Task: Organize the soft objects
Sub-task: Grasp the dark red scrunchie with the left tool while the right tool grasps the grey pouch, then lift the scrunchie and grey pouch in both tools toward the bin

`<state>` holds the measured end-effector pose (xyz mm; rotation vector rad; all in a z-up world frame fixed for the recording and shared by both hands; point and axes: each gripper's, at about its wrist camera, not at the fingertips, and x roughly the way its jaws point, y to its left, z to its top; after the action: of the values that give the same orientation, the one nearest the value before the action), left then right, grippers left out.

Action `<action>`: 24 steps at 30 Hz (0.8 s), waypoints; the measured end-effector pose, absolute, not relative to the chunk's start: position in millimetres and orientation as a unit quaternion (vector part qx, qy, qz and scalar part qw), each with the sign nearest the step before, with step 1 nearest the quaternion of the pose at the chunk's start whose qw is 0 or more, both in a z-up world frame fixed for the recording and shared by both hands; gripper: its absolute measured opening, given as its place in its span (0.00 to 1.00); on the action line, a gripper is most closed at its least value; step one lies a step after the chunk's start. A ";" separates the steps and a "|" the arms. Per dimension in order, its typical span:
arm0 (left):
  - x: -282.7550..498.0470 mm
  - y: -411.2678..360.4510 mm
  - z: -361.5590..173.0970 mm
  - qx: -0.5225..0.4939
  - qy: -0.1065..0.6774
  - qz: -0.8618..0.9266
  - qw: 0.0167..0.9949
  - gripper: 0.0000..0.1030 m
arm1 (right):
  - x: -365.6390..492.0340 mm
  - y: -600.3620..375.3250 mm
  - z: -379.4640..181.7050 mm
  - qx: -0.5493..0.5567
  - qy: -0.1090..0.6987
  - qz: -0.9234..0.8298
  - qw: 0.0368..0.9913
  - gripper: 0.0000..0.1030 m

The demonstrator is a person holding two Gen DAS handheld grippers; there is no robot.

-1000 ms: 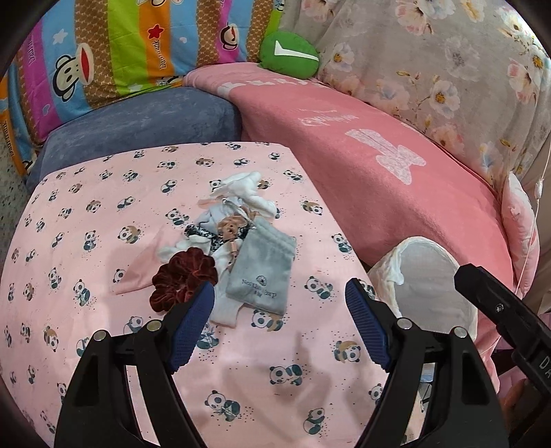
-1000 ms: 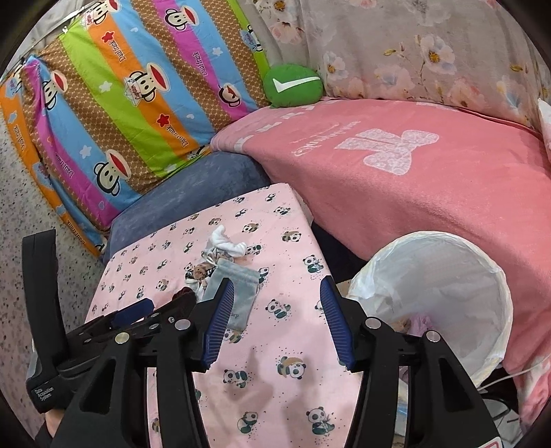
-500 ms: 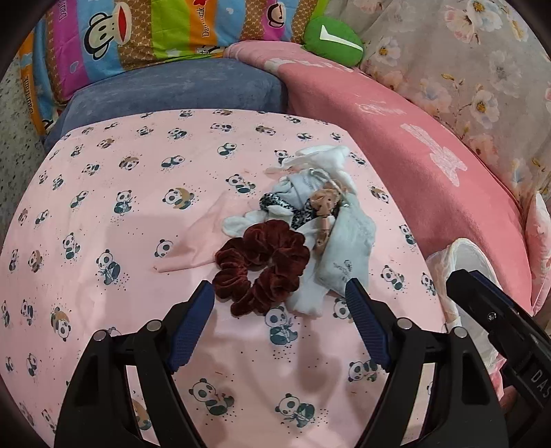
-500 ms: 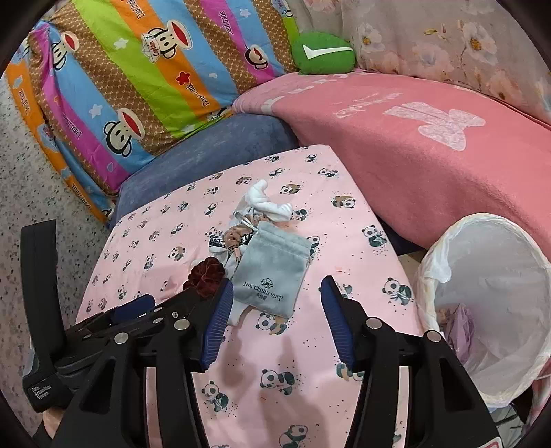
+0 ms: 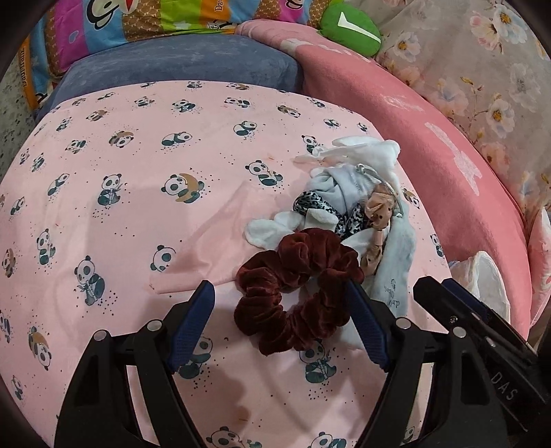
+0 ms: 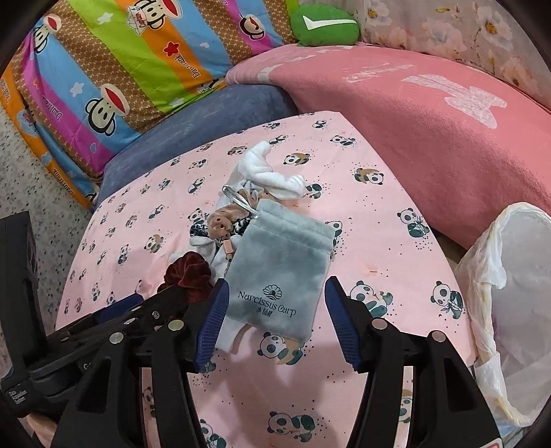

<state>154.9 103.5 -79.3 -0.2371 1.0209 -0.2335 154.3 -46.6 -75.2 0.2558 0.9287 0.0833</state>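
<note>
One dark red velvet scrunchie (image 5: 299,288) lies on the panda-print surface (image 5: 131,193), at the near end of a small heap. The heap also holds one grey drawstring pouch (image 6: 280,268) printed "Narcissus Carp", one leopard-print scrunchie (image 5: 311,203), one tan plush toy on a metal ring (image 6: 224,220) and white cloth pieces (image 6: 267,172) whose number I cannot tell. A flat pale pink cloth (image 5: 210,248) lies partly under the heap's left side.

The heap sits toward the right part of the surface, near the edge that meets the pink blanket (image 6: 430,120). To the heap's left the panda cloth runs wide and bare; its far edge meets a blue-grey cushion (image 5: 179,65). Beyond that stand one striped monkey-print pillow (image 6: 113,58) and one green cushion (image 6: 323,26). Off the right edge stands one bin lined with a white plastic bag (image 6: 516,275).

The left tongs (image 5: 280,324) stand wide open and hold nothing; the red scrunchie lies between the blue pads, its right side right against the right pad (image 5: 366,331), with a clear gap to the left one. The right tongs (image 6: 275,322) are partly open, their jaws having just been opening, and grip nothing; the pouch's lower end lies between the pads, and the left pad (image 6: 211,324) overlaps white cloth at the pouch's edge
</note>
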 end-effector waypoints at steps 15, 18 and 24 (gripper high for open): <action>156.0 108.7 -89.7 -0.153 0.491 -0.159 0.843 0.18 | 164.1 -38.3 -113.6 0.094 0.476 0.033 0.873 0.29; 151.5 106.9 -84.6 -0.148 0.488 -0.156 0.846 0.14 | 160.2 -38.5 -115.3 0.104 0.481 0.047 0.869 0.10; 139.4 104.2 -62.6 -0.139 0.472 -0.150 0.857 0.13 | 140.7 -43.8 -92.6 0.116 0.455 0.051 0.881 0.09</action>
<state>139.4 104.2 -62.6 -0.2915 0.9922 -0.3154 140.7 -43.8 -92.6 0.2406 0.9481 0.1068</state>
